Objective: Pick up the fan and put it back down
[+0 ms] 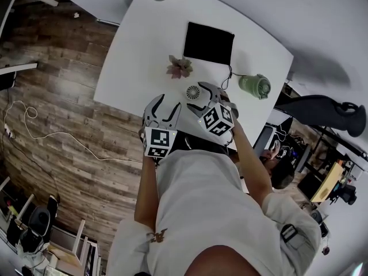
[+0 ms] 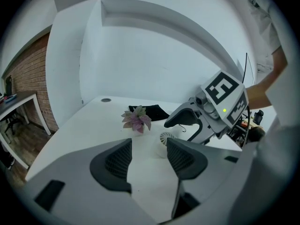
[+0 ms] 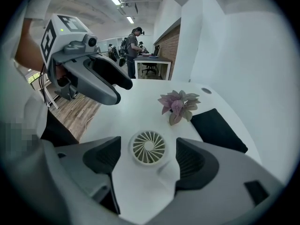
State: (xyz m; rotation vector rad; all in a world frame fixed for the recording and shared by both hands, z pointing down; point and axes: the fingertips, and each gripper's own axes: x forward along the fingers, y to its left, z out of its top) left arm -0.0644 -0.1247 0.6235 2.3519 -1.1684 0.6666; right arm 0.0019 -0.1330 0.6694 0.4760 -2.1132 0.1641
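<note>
A large white table with rounded corners (image 1: 135, 56) is carrying everything. A flat black rectangular mat (image 1: 209, 41) is lying by its far edge.

The left gripper (image 2: 149, 148) is hovering over the near edge, just left of the fan. Its jaws are standing apart with only bare tabletop between them. The right gripper (image 3: 148, 143) is pointing steeply down with its jaws spread wide on either side of the fan. A gap is showing on each side, so its pads are not pressing on anything.

A pale green squat bottle with a lid (image 1: 255, 86) is resting near the right edge. A small pink-leaved potted plant (image 1: 180, 66) is standing between the mat and the fan.

The small round white plastic fan with a spiral-slatted grille (image 3: 148, 147) is sitting on the table close to the near edge, roughly midway along it, with its grille facing upward.

It is looking light and rigid, so a modest squeeze should be enough to lift it. The smooth round housing is likely to be somewhat slippery, and the thin slats are looking like the fragile part. The best hold is probably across the outer rim, with the pads on opposite sides of the housing and clear of the grille. Keeping it level should help it land flat when it is being set back down.
</note>
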